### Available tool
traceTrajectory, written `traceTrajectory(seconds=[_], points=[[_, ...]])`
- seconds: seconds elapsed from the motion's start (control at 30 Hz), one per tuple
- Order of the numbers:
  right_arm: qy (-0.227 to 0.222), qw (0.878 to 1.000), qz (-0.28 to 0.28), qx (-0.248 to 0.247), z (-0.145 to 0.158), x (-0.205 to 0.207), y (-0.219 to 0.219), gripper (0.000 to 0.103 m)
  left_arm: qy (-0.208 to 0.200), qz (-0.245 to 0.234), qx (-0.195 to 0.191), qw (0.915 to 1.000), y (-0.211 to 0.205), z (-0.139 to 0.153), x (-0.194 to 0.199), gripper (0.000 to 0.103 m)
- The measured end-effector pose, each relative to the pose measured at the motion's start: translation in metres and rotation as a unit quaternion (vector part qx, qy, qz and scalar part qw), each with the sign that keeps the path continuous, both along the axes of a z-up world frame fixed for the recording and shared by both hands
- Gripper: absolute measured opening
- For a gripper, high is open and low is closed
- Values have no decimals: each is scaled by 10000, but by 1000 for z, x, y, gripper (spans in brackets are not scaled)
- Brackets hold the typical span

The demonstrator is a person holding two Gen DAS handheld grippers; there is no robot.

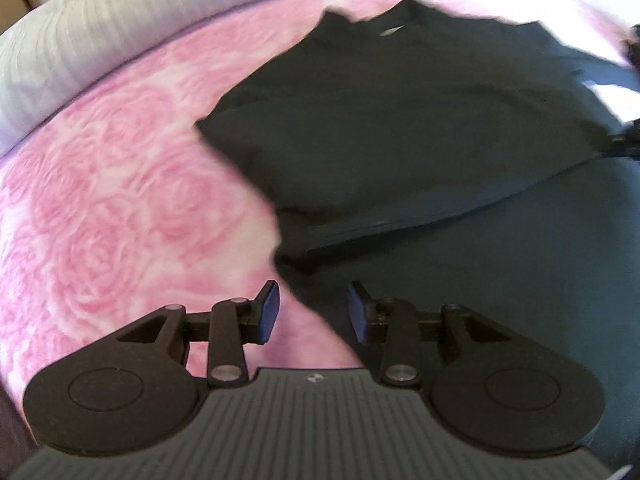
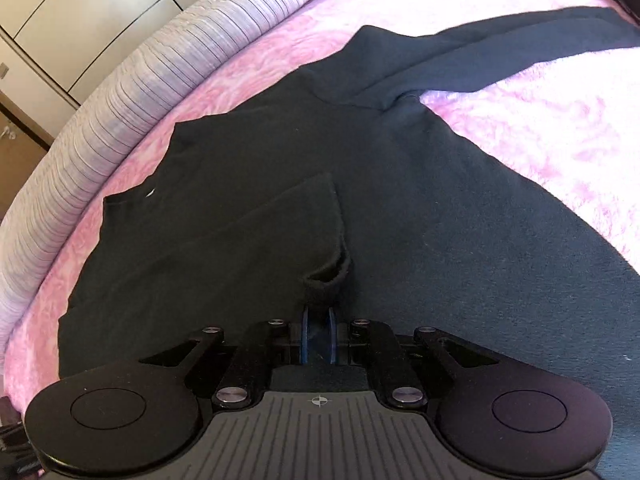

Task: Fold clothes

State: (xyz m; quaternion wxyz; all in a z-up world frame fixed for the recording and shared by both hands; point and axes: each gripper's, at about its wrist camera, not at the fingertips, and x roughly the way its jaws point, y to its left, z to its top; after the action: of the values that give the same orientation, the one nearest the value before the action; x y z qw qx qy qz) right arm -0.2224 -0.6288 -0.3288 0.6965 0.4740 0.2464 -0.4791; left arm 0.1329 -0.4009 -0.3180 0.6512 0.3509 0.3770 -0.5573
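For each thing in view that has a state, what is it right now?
Dark sweater: spread on the pink blanket, one side folded over.
Sleeve cuff: pinched, lying over the body.
Far sleeve: stretched out, unfolded.
Left hand-held gripper: open, empty.
Right hand-held gripper: shut on the sleeve cuff.

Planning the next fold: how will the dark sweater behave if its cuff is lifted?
Probably floppy: the dark sweater lies creased on the pink blanket, and its cuff curls limply at the right hand-held gripper. Its fuzzy knit likely resists slipping.
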Motion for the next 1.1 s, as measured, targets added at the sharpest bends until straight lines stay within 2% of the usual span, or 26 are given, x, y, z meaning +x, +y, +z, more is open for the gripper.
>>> traceTrajectory(seconds=[0.13, 0.17, 0.27, 0.37, 0.53, 0.63, 0.8, 1.1], points=[[106, 9998, -159, -14, 9, -18, 0, 24, 121, -74, -201, 9997, -16, 5, -6, 37], [128, 9997, -227, -6, 9, -27, 0, 25, 123, -73, -156, 9998, -26, -1, -7, 37], [149, 9990, -422, 49, 10, -55, -1, 26, 31, -179, 339, 9993, -46, -31, -12, 38], [205, 9992, -335, 36, 18, -73, -3, 26, -280, -257, 344, 9987, -43, -37, -23, 39], [180, 9991, -346, 158, 26, -100, -12, 30, -393, 116, 661, 9970, -42, -20, -39, 39], [210, 9984, -460, 255, 32, -116, -24, 32, -429, 204, 632, 9969, -42, -2, -58, 39], [428, 9968, -669, 63, 53, -141, -41, 35, -343, -96, 455, 9983, -50, 26, -96, 41], [327, 9817, -1808, -491, 113, -204, -35, 42, -86, -903, 6, 9959, -82, 51, -143, 42]])
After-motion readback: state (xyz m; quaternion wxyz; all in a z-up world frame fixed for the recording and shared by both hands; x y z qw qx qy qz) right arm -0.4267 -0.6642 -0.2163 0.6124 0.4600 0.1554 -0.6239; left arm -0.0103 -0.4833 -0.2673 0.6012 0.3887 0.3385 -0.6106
